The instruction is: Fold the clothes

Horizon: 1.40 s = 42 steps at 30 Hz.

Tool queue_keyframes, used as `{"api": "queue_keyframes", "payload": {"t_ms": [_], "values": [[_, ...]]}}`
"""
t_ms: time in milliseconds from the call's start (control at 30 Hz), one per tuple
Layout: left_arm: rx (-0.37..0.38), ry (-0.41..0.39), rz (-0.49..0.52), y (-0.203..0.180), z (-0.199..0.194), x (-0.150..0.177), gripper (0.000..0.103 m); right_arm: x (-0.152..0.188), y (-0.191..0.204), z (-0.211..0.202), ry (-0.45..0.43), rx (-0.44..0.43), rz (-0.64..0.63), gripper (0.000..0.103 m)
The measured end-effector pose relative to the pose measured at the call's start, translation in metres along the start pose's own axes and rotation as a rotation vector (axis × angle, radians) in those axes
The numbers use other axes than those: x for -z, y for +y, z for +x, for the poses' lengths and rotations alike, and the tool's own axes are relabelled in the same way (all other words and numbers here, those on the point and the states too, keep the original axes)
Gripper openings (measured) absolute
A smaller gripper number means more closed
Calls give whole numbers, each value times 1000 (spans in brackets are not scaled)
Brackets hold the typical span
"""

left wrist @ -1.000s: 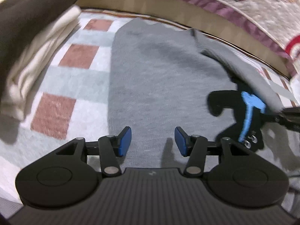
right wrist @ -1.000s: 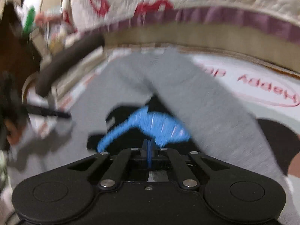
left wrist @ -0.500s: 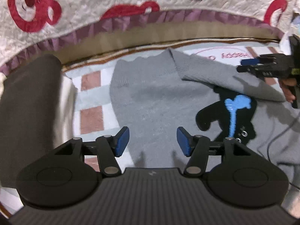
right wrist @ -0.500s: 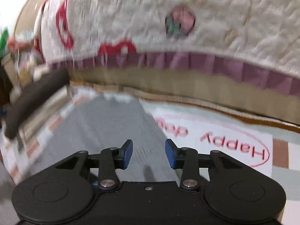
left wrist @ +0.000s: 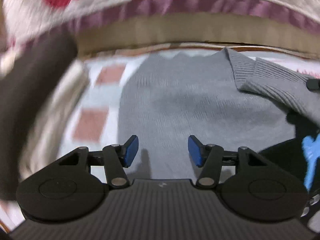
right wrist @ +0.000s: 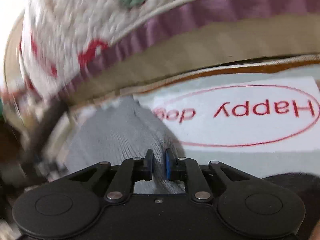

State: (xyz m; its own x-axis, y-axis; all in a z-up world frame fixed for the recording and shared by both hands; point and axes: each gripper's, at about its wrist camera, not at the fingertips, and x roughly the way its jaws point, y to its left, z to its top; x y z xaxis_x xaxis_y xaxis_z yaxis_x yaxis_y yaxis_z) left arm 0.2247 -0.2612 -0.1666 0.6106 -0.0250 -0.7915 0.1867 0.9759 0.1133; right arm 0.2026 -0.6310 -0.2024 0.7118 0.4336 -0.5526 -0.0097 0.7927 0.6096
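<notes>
A grey knit sweater (left wrist: pixel 190 104) lies flat on a checked mat, with a black and blue print (left wrist: pixel 308 152) at its right side. One ribbed sleeve (left wrist: pixel 272 82) is folded across its upper right. My left gripper (left wrist: pixel 163 150) hovers open low over the sweater's body, nothing between its blue pads. In the right wrist view the grey sweater (right wrist: pixel 120 138) runs up between the fingers, and my right gripper (right wrist: pixel 159 165) is shut on a ridge of that grey fabric.
A stack of folded clothes, dark brown (left wrist: pixel 34 92) over cream (left wrist: pixel 58 108), stands left of the sweater. A quilted cover with red prints and purple trim (left wrist: pixel 180 2) rises along the far edge. The mat (right wrist: pixel 250 116) bears a red "Happy dog" oval.
My right gripper went from open to shut on the sweater fabric, after letting go of the sleeve earlier. My left gripper stays open and has drifted left and closer over the sweater.
</notes>
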Motion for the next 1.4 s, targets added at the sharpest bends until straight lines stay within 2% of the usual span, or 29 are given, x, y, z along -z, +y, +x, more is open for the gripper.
{"api": "queue_keyframes", "payload": {"t_ms": [67, 133, 233, 333, 433, 500, 567, 600, 700, 767, 833, 900, 933, 1000, 1033, 1067, 1100, 1133, 1200, 1300, 1333, 1400], "values": [[-38, -10, -20, -2, -5, 8, 54, -1, 3, -5, -39, 15, -17, 13], [-82, -33, 10, -6, -10, 14, 54, -2, 7, -10, -80, 42, -39, 12], [-91, -67, -13, 3, -13, 12, 54, -8, 12, -24, -154, 87, -45, 8], [-94, -100, -44, 13, -17, 8, 55, -22, 13, -52, -284, 131, -40, 8], [-100, -80, -77, 22, -13, 12, 55, -32, 4, -65, -368, 289, -95, 7], [-103, -64, -100, 28, -10, 16, 55, -35, -14, -66, -387, 388, -78, 7], [-107, -48, -122, 35, -8, 19, 55, -38, -30, -66, -389, 442, -51, 7], [-109, -40, -134, 38, -6, 20, 55, -40, -37, -65, -385, 450, -37, 8], [-87, -4, -182, 47, -6, 26, 55, -49, -54, -60, -398, 394, 44, 8], [-58, 10, -200, 50, -8, 29, 55, -57, -48, -56, -409, 440, -9, 8], [-29, 25, -218, 54, -11, 33, 59, -60, -37, -64, -460, 487, -81, 0], [-16, 40, -225, 57, -14, 36, 59, -64, -38, -82, -477, 616, -27, 1], [-17, 42, -220, 59, -15, 38, 59, -63, -49, -96, -480, 655, 81, 10], [-12, 47, -225, 64, -18, 43, 61, -45, -78, -133, -489, 541, 335, 10], [-5, 52, -237, 68, -18, 45, 62, -36, -87, -147, -465, 499, 400, 13], [5, 68, -248, 71, -10, 43, 64, -29, -89, -152, -407, 481, 394, 18], [17, 87, -259, 74, -1, 40, 64, -24, -90, -154, -339, 468, 367, 35], [28, 106, -270, 77, 9, 36, 64, -19, -91, -157, -271, 454, 340, 47], [58, 128, -265, 80, 20, 25, 64, -7, -89, -154, -189, 451, 288, 47], [184, 129, -179, 81, 21, 2, 64, -9, -91, -145, -167, 484, 276, 47], [204, 163, -162, 84, 23, -3, 64, -9, -90, -142, -167, 486, 269, 47], [233, 258, -133, 89, 26, -11, 51, -8, -87, -138, -154, 476, 240, 47]]}}
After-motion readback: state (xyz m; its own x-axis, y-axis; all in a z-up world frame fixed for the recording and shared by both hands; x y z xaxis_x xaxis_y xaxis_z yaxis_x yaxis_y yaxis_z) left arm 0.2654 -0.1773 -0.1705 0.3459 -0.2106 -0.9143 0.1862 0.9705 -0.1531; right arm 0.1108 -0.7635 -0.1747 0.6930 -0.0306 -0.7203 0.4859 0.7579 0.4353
